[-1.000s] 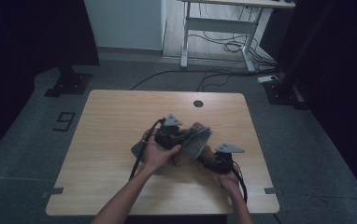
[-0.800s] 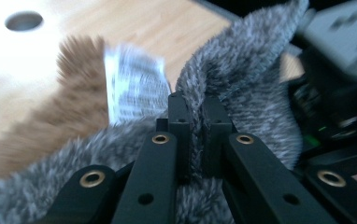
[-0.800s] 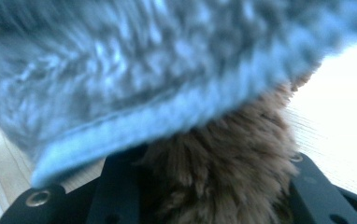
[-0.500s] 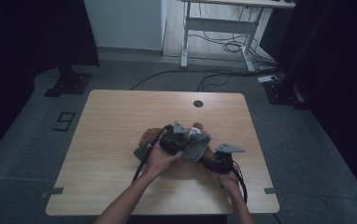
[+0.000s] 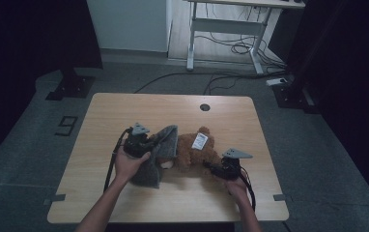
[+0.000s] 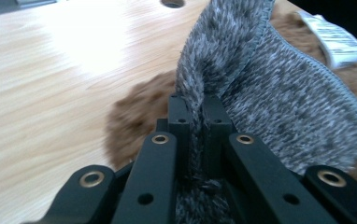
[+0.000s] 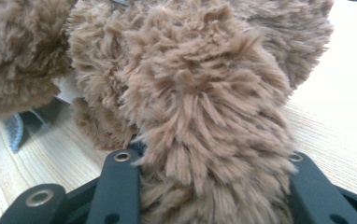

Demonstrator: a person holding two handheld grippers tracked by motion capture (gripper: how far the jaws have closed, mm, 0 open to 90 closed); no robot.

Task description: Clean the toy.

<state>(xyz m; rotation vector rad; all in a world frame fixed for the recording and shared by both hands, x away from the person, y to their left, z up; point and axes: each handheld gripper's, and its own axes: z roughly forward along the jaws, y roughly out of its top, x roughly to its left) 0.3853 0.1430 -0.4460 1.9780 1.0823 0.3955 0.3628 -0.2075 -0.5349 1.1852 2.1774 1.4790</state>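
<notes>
At a wooden table [image 5: 124, 111], a person's left gripper [image 6: 193, 112] pinches the edge of a grey knitted garment [image 5: 161, 157], jaws nearly shut on it, while the right gripper [image 5: 219, 170] clamps a furry limb of the brown teddy bear [image 5: 192, 150] lying mid-table. The garment, drawn aside, partly covers the bear. Judged mid-undressing; next, pull it clear while the right holds firm

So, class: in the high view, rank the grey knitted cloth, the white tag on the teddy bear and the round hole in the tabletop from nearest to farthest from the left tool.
1. grey knitted cloth: clamped in the left tool, hanging on its right side.
2. white tag: farther right, on the brown teddy bear.
3. round hole: farthest, near the table's far edge.
</notes>
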